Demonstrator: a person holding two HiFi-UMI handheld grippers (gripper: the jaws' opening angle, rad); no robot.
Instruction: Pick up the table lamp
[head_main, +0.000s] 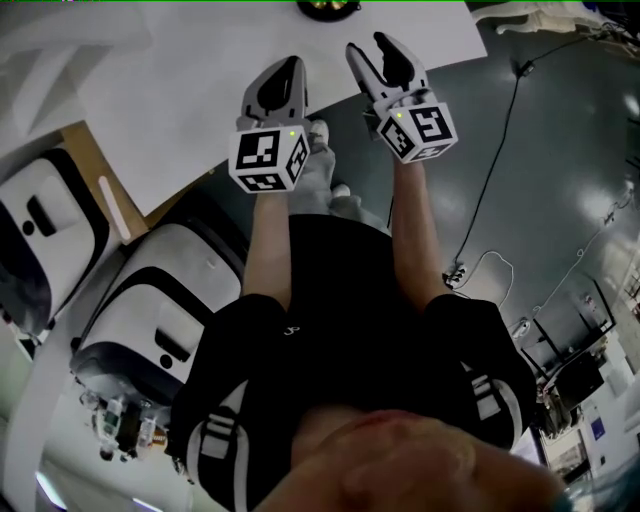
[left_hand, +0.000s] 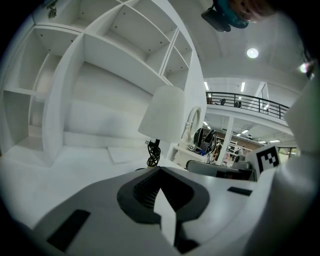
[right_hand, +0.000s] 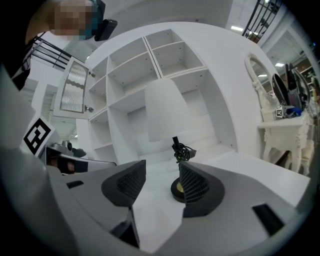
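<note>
The table lamp has a white shade (right_hand: 165, 107) on a thin dark stem, a bundled black cable (right_hand: 181, 150) and a round dark base (right_hand: 176, 189). It stands on the white table (head_main: 180, 90) in front of both grippers. In the head view only its base (head_main: 328, 8) shows, at the top edge. My right gripper (right_hand: 161, 172) is open and empty, short of the lamp, with the base showing past its right pad. In the left gripper view the lamp (left_hand: 162, 112) stands ahead, beyond the left gripper (left_hand: 159, 172). That gripper is shut on nothing.
A white open shelf unit (right_hand: 125, 75) rises right behind the lamp. A white vanity with an oval mirror (right_hand: 280, 120) stands to the right. On the floor by the person's legs sit white-and-black machines (head_main: 160, 310), and cables (head_main: 490, 180) run across the grey floor.
</note>
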